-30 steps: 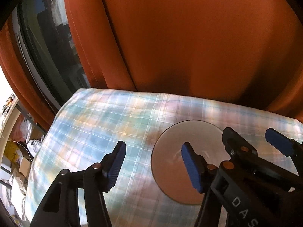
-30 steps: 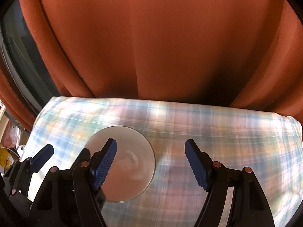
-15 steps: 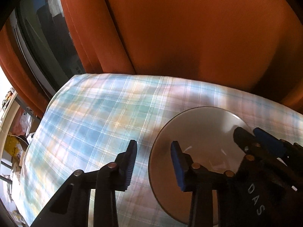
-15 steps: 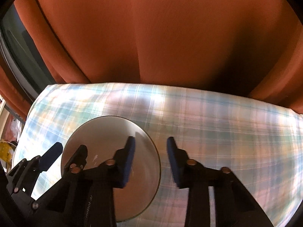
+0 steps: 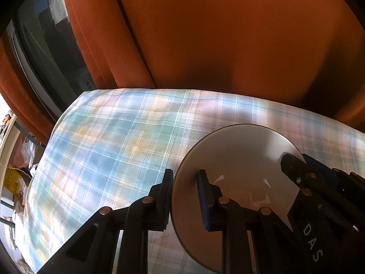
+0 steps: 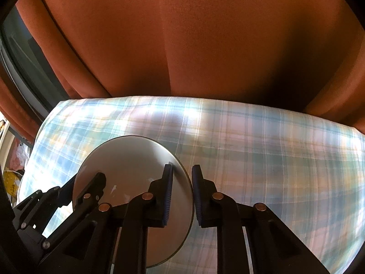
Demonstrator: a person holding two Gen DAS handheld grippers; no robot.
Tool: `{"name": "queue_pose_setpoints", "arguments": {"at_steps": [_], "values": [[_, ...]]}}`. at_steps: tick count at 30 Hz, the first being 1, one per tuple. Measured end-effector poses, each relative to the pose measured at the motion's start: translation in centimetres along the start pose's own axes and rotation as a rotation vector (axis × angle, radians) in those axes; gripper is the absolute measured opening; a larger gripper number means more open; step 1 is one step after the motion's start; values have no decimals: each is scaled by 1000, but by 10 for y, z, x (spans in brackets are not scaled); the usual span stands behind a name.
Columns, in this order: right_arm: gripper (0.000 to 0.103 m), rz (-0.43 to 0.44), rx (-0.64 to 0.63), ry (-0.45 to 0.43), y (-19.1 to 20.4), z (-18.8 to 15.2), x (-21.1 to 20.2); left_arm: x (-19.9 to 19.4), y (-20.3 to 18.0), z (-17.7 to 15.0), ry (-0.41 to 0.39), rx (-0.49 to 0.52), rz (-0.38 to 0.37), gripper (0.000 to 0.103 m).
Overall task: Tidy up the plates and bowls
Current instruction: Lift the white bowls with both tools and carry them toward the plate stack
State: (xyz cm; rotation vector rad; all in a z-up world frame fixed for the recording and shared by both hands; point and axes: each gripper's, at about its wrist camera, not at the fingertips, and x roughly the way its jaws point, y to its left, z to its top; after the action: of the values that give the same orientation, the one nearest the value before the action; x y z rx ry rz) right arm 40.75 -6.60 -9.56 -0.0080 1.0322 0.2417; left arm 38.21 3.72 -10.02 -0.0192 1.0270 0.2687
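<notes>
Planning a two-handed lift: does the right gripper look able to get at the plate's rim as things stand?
Probably yes: the right gripper already straddles the plate rim, jaws closing on it. The left gripper grips the opposite edge, out of its way.

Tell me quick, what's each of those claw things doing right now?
Left gripper: shut on the left rim of the round grey plate.
Right gripper: jaws closing on the plate's right rim.

Plate (image 5: 239, 155) on the tablecloth (image 5: 109, 150), curtain (image 5: 205, 34) behind, tongs at opposite rims
</notes>
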Motion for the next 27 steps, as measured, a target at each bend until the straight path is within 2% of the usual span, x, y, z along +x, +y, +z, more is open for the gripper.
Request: {"name": "queue_pose_setpoints", "arguments": {"at_steps": [11, 27], "values": [[21, -39, 34, -12, 4, -6, -35, -32, 8, -4, -17, 15, -51, 20], [21, -149, 76, -94, 60, -22, -126, -107, 65, -13, -86, 48, -175, 20]]}}
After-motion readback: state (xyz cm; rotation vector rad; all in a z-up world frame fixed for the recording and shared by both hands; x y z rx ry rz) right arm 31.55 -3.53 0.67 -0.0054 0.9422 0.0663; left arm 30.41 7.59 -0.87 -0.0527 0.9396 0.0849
